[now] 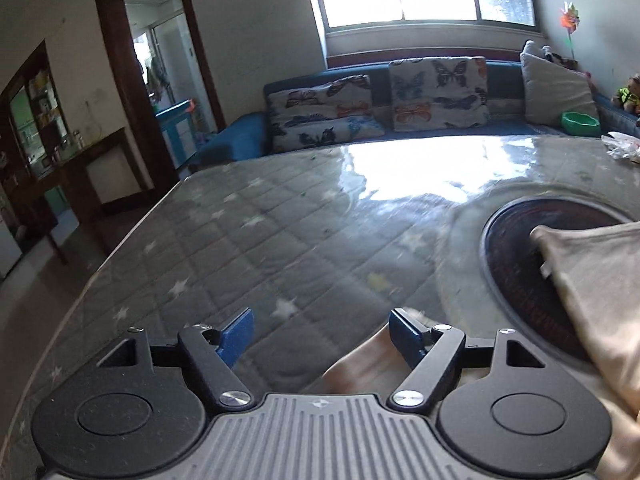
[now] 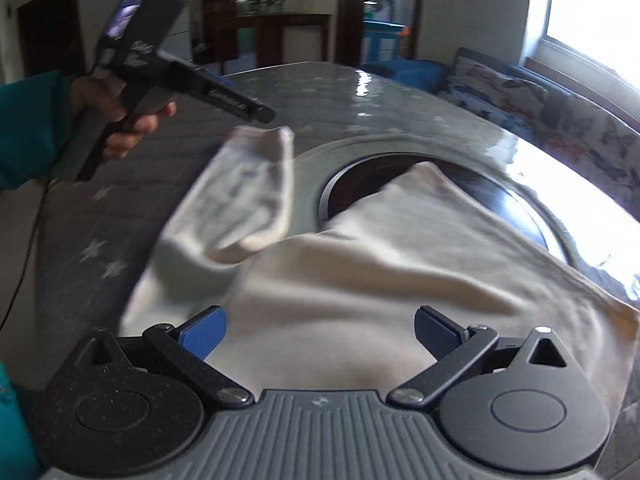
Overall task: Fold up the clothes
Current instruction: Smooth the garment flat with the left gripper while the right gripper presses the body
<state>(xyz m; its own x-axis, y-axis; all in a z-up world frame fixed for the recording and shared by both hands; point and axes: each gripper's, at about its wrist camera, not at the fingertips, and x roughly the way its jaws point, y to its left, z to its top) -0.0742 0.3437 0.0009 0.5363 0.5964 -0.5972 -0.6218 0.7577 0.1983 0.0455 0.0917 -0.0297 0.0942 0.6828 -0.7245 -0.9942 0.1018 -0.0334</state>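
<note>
Item: cream T-shirt (image 2: 400,264), spread on the star-print covered surface (image 1: 248,240), partly over the dark round inset (image 2: 516,208). One sleeve (image 2: 240,184) is flipped up and blurred.

Your left hand-held gripper (image 1: 322,334): jaws apart, nothing between them, shirt edge just beside its right finger.

Your right hand-held gripper (image 2: 320,330): jaws apart above the shirt, empty.

Risk: the sleeve may land crooked or bunched. The glossy cover could let the fabric slide as you pinch it.

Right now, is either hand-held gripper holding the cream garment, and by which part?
Neither. The left hand-held gripper and right hand-held gripper stand open; the cream garment lies loose.
</note>
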